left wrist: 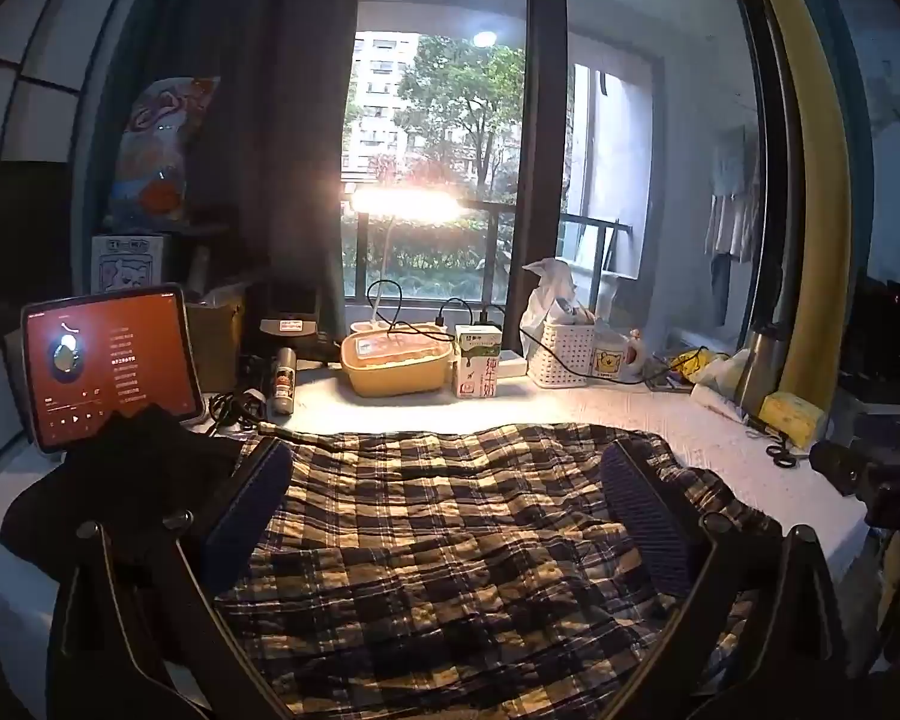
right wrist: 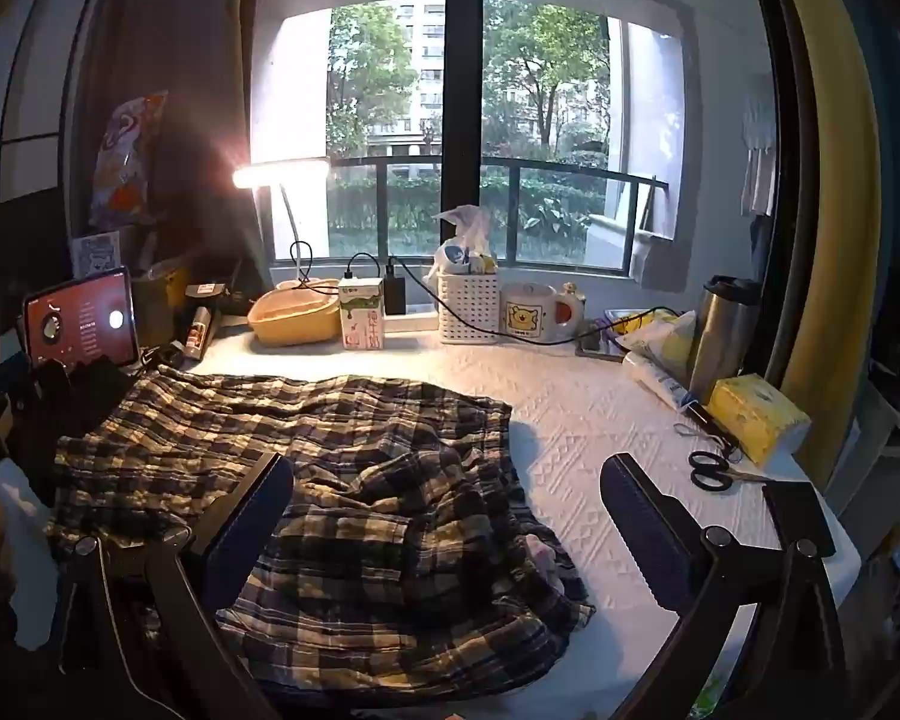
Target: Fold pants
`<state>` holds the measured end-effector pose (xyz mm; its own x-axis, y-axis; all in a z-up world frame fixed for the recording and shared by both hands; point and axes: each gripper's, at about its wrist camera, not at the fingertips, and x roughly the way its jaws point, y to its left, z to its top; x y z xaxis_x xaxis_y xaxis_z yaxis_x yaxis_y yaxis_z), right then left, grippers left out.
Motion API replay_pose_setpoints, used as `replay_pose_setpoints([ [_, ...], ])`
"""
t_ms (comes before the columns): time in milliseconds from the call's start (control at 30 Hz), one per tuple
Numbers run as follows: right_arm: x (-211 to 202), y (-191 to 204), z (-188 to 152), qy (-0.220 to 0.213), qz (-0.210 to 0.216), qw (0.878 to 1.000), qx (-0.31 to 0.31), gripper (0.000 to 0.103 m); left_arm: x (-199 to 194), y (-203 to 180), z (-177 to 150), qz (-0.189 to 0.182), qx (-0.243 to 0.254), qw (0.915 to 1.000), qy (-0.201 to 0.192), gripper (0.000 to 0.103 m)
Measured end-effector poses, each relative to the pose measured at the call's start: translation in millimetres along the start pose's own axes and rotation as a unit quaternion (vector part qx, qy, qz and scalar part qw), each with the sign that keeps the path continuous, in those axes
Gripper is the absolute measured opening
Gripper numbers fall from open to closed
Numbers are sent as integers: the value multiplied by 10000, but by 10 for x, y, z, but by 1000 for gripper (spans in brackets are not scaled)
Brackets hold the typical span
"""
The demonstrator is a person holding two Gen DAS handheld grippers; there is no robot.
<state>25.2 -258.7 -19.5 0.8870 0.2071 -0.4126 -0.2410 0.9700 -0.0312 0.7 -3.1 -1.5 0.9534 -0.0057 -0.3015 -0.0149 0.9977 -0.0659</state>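
Plaid pants (right wrist: 330, 480) rumpled beneath both spread tools

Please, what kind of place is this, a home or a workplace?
Most likely a home, perhaps a bedroom or dormitory room. Plaid pants lie on a white quilted surface by a window. A milk carton, a cartoon mug and a tablet stand behind them.
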Motion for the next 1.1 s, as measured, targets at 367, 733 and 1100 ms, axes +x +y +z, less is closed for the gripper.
replay_pose_setpoints([
  [367,-12,6,32,17,26,10000,-3,103,-55,89,39,-11,-134,9999,-31,102],
  [733,-46,-23,26,-54,-19,10000,28,103,-70,68,46,20,-56,10000,-42,102],
  [1100,-52,-33,34,-57,-21,10000,30,103,-94,73,53,31,-42,10000,-61,102],
])
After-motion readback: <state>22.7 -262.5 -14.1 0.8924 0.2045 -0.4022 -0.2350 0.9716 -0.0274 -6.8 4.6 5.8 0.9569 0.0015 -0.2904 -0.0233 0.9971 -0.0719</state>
